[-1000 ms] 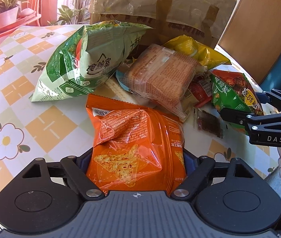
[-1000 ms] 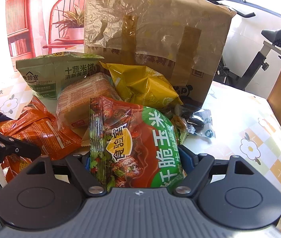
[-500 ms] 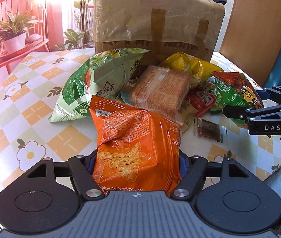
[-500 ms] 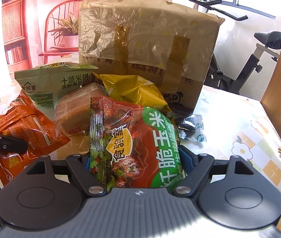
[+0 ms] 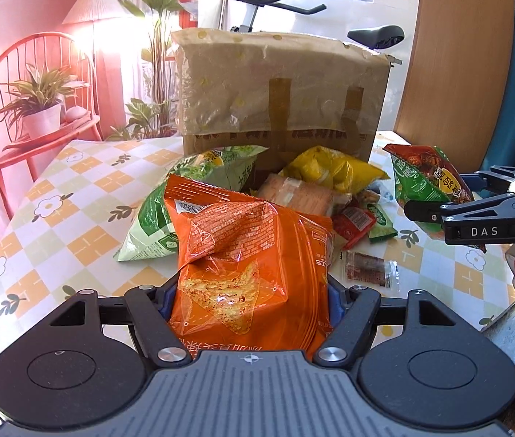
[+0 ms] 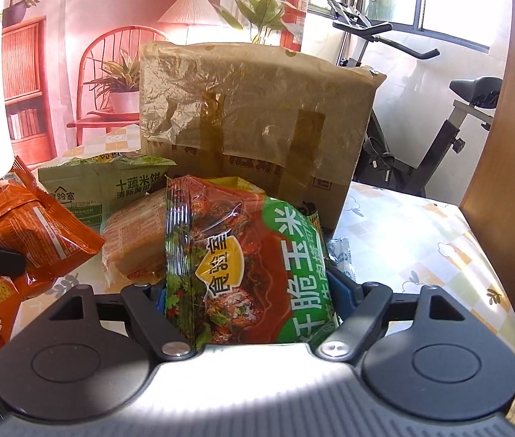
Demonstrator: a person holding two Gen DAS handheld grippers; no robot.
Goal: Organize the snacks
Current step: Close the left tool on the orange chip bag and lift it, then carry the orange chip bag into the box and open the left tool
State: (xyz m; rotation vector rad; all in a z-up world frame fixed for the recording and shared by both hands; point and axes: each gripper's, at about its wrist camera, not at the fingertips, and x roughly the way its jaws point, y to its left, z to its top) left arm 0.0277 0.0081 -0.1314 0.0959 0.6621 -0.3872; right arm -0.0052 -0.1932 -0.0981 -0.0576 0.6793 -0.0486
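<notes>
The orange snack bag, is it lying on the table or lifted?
Lifted: the orange snack bag is clamped between the left gripper's jaws, above the table.

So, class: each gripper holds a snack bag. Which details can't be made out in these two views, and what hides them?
- Left wrist view: left gripper fingertips, hidden by orange chip bag.
- Right wrist view: right gripper fingertips, hidden by red-green corn snack bag.
- Both views: cardboard box contents; only its taped side shows.

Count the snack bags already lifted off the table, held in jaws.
2. The orange crinkly chip bag sits in the left gripper; the red-and-green glossy corn snack bag sits in the right gripper. Other packets remain heaped by the brown cardboard box.
</notes>
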